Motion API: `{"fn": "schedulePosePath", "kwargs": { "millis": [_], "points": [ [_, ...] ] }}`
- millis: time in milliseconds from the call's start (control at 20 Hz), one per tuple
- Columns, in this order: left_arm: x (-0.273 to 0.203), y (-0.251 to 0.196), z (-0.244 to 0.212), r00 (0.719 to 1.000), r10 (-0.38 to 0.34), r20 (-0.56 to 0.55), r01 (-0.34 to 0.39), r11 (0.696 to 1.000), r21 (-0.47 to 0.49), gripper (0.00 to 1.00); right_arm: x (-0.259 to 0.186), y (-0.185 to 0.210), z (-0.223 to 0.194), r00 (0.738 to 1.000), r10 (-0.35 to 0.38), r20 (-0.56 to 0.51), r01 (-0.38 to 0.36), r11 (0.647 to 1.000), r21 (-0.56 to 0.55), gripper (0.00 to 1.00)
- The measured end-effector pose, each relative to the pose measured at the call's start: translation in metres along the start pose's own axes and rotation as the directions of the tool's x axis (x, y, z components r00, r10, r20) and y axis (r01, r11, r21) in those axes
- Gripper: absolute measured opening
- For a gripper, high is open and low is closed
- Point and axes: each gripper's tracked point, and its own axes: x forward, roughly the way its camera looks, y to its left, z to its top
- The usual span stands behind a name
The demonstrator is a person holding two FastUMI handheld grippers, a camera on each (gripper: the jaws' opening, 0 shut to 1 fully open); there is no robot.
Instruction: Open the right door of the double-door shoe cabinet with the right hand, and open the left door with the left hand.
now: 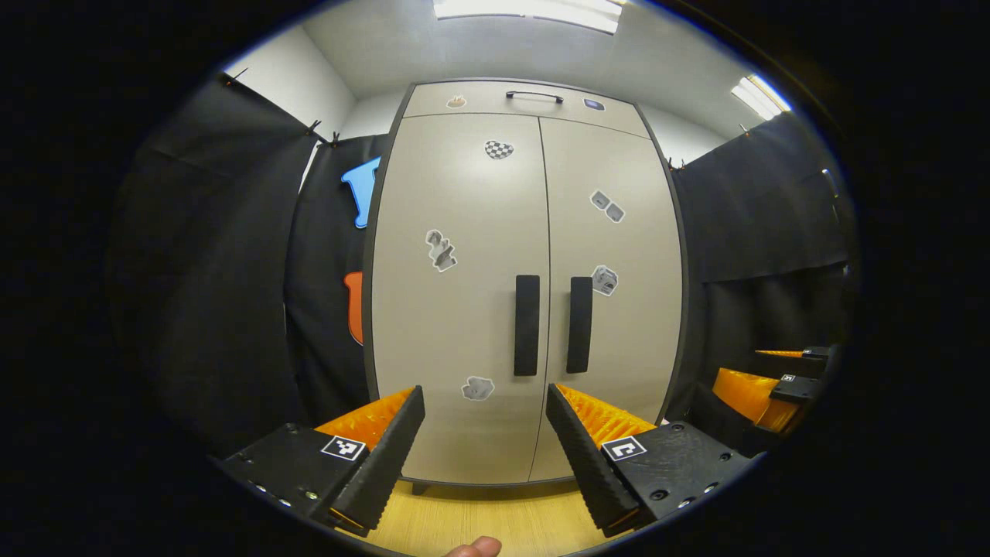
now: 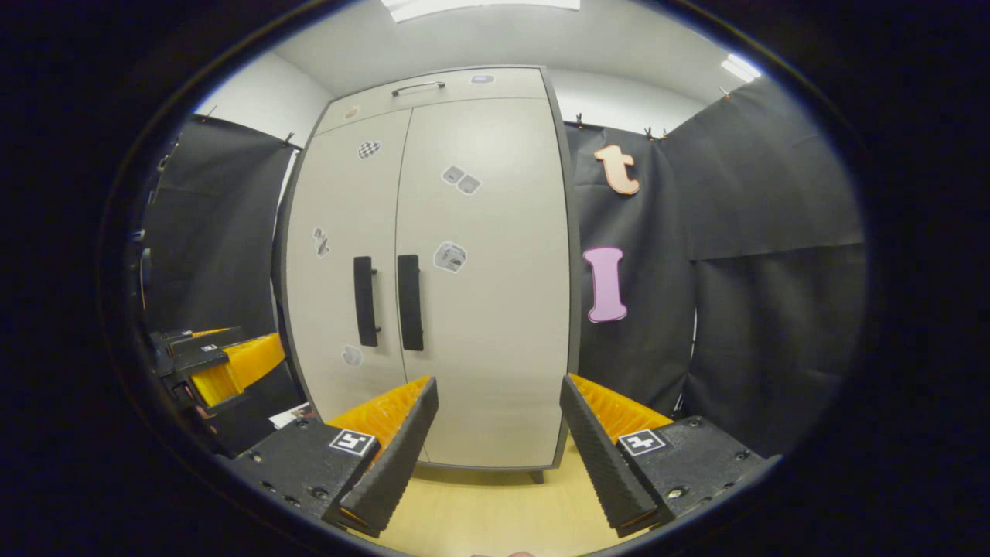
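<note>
The shoe cabinet (image 1: 464,309) is standing at frame centre in the left gripper view and left of centre in the right gripper view, on a pale wood floor (image 1: 495,518). Both doors are sitting shut, so its contents are hidden from you.

Count: two doors, left door (image 1: 456,325) and right door (image 1: 619,325); two dark vertical handles, the left handle (image 1: 527,325) and right handle (image 1: 579,325), running side by side along the centre seam; one drawer (image 1: 526,100) across the top with a slim bar pull (image 1: 534,95); six or so small stickers, one being a checkered heart (image 1: 499,149).

The panels are looking matte beige with a dark frame.

You are holding the left gripper (image 1: 486,402) spread wide, gripping nothing, well short of the doors. The right gripper (image 2: 499,391) is likewise gaping wide and empty, apart from the cabinet; it is also showing at the lower right edge of the left gripper view.

A fingertip (image 1: 473,548) is peeking in at bottom centre there.
</note>
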Motion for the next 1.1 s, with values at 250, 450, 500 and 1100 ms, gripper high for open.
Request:
{"fn": "schedulePosePath", "kwargs": {
  "millis": [250,450,500,1100],
  "points": [
    [0.002,0.003,0.0,1.0,-0.006,-0.001,0.006,1.0,0.003,0.95,0.0,-0.001,-0.001,1.0,-0.01,0.001,0.01,1.0,-0.001,0.99],
    [-0.002,0.004,-0.002,1.0,-0.02,-0.002,0.02,1.0,0.011,0.95,0.001,0.0,-0.001,1.0,-0.012,-0.005,0.012,1.0,0.003,0.99],
    [-0.004,0.003,-0.003,1.0,-0.027,-0.004,0.027,1.0,0.012,0.95,0.002,0.0,-0.001,1.0,-0.01,-0.002,0.01,1.0,0.004,0.99],
    [-0.037,0.027,-0.03,0.998,-0.024,-0.064,0.024,1.0,0.003,0.95,0.123,0.077,0.064,0.995,0.08,0.058,-0.081,0.997,0.009,0.99]
  ]
}}
